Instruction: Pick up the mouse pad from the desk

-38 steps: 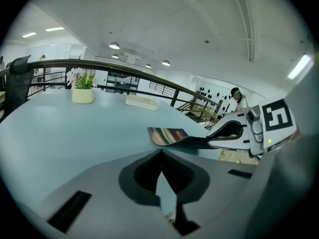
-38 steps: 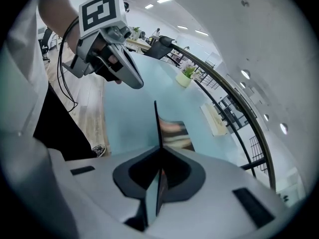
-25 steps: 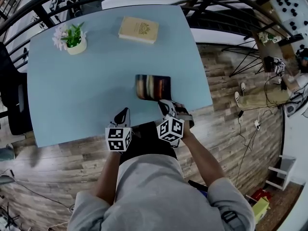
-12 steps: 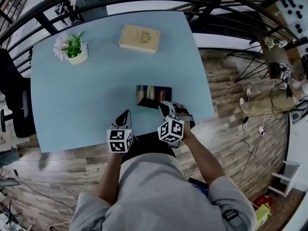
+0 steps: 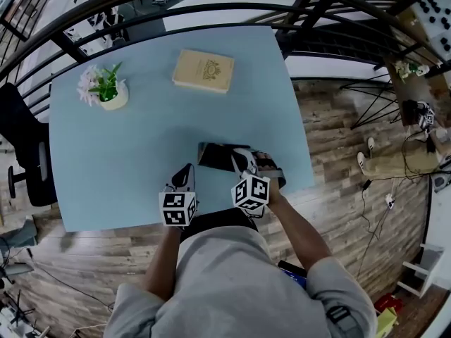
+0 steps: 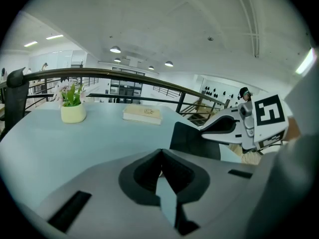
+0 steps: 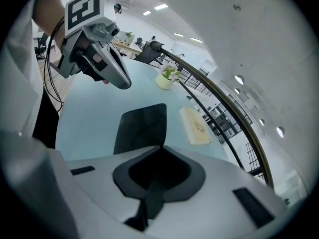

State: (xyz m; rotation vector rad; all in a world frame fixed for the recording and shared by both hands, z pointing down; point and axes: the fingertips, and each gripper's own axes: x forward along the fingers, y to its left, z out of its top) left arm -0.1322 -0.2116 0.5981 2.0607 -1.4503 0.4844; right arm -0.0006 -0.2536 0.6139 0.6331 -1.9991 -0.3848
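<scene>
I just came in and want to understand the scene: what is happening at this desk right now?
A person standing at the light blue desk holds a gripper in each hand. The right gripper is shut on one edge of the dark mouse pad, which is tilted up from the desk rather than lying flat. The left gripper hangs beside it, shut and empty. A beige book and a small potted plant sit at the far side of the desk.
</scene>
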